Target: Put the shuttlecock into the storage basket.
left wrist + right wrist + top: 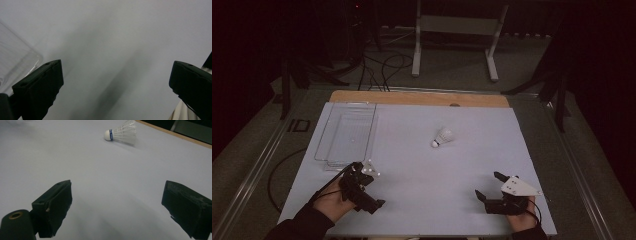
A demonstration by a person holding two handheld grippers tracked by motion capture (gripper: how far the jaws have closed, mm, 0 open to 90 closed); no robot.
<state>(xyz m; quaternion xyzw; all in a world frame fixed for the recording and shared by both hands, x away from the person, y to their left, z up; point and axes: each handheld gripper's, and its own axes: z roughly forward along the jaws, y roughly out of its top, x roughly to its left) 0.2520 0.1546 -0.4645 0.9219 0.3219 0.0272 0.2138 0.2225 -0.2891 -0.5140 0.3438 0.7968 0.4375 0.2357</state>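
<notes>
A white shuttlecock point(442, 137) with a blue band lies on its side a little right of the middle of the white table point(427, 170). In the right gripper view the shuttlecock point(122, 133) is far ahead, cork end to the left. My right gripper point(488, 185) rests near the front right edge, open, nothing between its jaws, aimed toward the shuttlecock. The same right gripper point(117, 202) shows its jaws wide apart over bare table. My left gripper point(371, 184) sits at the front left, open and empty, just in front of the tray. Its jaws point(116, 75) are spread over bare surface.
A clear plastic tray point(347, 131) stands at the back left of the table; its corner point(17, 57) is close to the left gripper's left jaw. A wooden strip point(419, 98) runs along the far edge. Beyond it are floor cables and a white frame point(457, 30).
</notes>
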